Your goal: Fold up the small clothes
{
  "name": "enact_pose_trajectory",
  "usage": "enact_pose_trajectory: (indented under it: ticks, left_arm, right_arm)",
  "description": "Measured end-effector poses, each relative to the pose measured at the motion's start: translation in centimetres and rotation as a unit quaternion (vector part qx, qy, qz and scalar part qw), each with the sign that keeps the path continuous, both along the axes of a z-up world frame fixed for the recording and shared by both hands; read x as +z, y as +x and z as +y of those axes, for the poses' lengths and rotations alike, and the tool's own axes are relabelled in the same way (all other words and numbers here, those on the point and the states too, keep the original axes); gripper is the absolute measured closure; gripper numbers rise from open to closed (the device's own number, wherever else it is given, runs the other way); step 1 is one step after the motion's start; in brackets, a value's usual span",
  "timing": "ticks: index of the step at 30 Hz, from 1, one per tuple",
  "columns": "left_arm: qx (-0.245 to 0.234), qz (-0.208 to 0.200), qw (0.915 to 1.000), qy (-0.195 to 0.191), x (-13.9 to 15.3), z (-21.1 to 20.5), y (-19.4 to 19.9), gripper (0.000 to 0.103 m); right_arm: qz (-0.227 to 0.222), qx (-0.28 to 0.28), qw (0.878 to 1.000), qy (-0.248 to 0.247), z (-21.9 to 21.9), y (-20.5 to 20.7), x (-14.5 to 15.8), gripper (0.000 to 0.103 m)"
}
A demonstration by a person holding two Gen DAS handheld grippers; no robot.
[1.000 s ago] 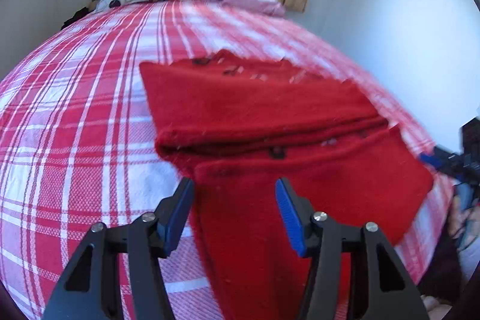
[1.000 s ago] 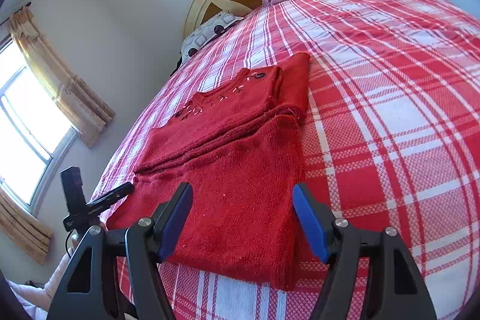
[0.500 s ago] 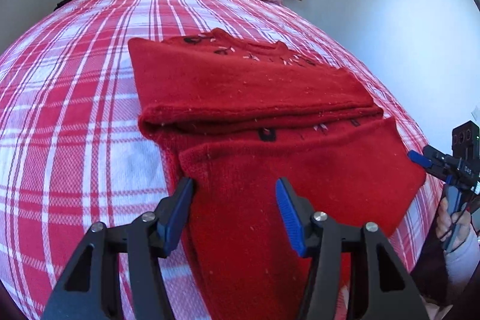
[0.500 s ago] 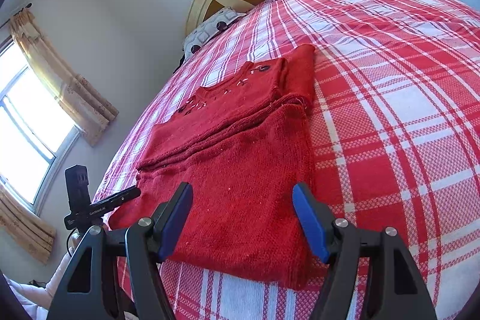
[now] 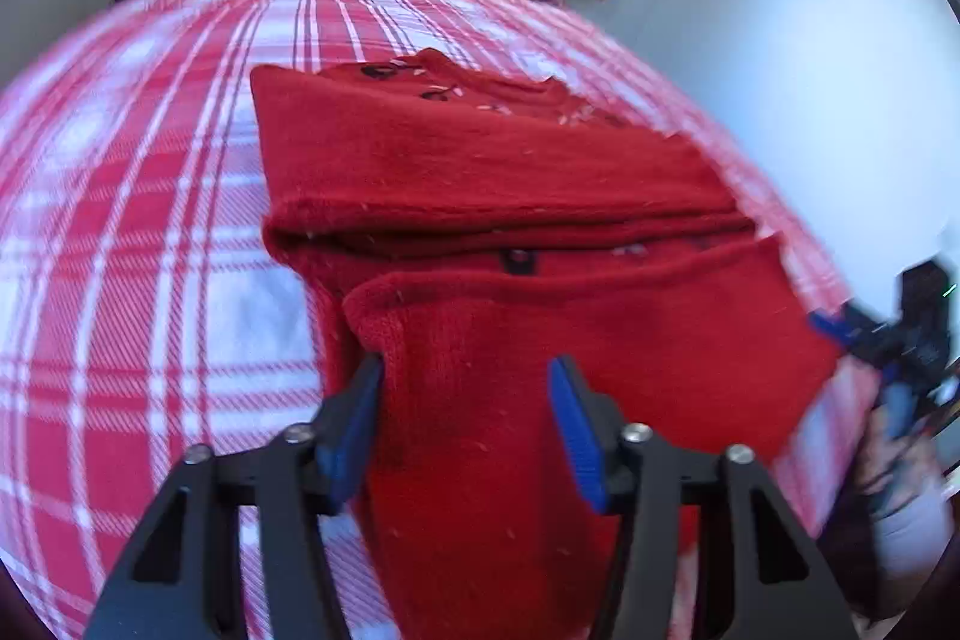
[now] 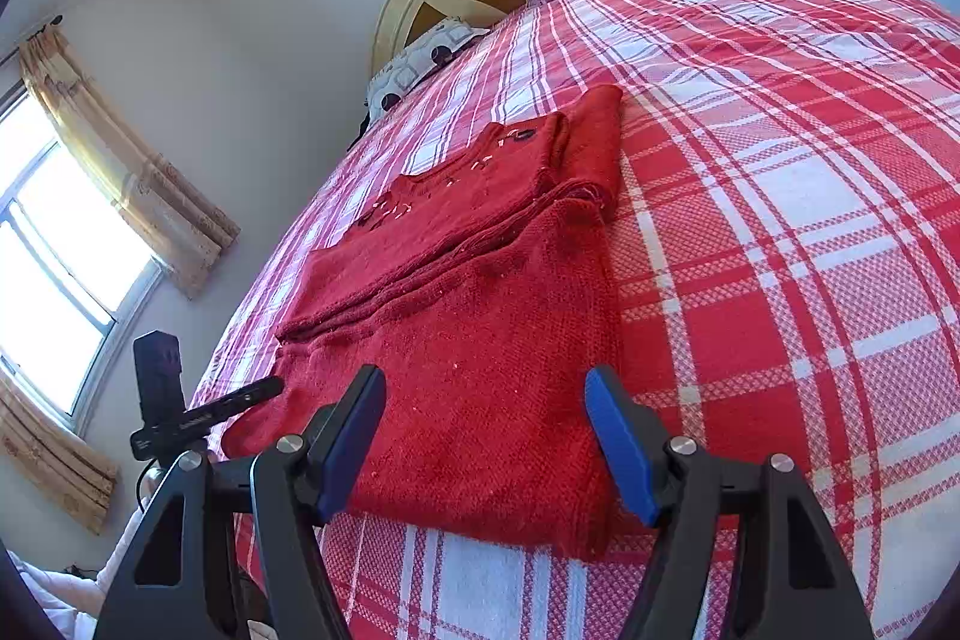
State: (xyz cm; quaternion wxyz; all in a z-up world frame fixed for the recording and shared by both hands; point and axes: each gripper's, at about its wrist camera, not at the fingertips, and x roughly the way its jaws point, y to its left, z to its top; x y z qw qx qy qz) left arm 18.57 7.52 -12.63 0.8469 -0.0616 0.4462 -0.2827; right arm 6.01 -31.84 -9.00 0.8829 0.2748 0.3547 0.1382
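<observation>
The red sweater [image 5: 480,184] lies on the bed [image 6: 780,196] with its sleeves folded in, the final fold left, as the left tongs [image 5: 465,418], just been closing, straddle its near edge ungripped and the right tongs [image 6: 486,436] hover released.

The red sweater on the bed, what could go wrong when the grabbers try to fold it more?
1. The red sweater lies in loose layers. A left gripper whose jaws have just been closing around the near hem might pinch only the top layer, so the fold could slip apart.
2. The right gripper hangs open over the other corner. If only one side lifts, the sweater may twist.
3. The near hem sits close to the edge of the plaid bedspread, so a pull could drag it off.
</observation>
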Motion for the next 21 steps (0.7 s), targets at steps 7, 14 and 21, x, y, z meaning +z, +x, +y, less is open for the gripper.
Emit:
enact_pose_trajectory:
  ticks: [7,14,21]
  left_arm:
    - [0.033,0.028,0.9983,-0.038,-0.9,1.7,0.3,0.079]
    - [0.055,0.039,0.9963,-0.054,-0.8,1.3,1.2,0.081]
    - [0.072,0.028,0.996,-0.045,-0.7,1.1,0.6,0.092]
  right_arm:
    - [-0.001,-0.002,1.0,0.001,0.0,0.1,-0.1,0.033]
    - [0.0,-0.005,1.0,-0.021,0.1,0.1,0.2,0.033]
    - [-0.004,-0.005,0.993,-0.116,-0.3,2.6,1.7,0.033]
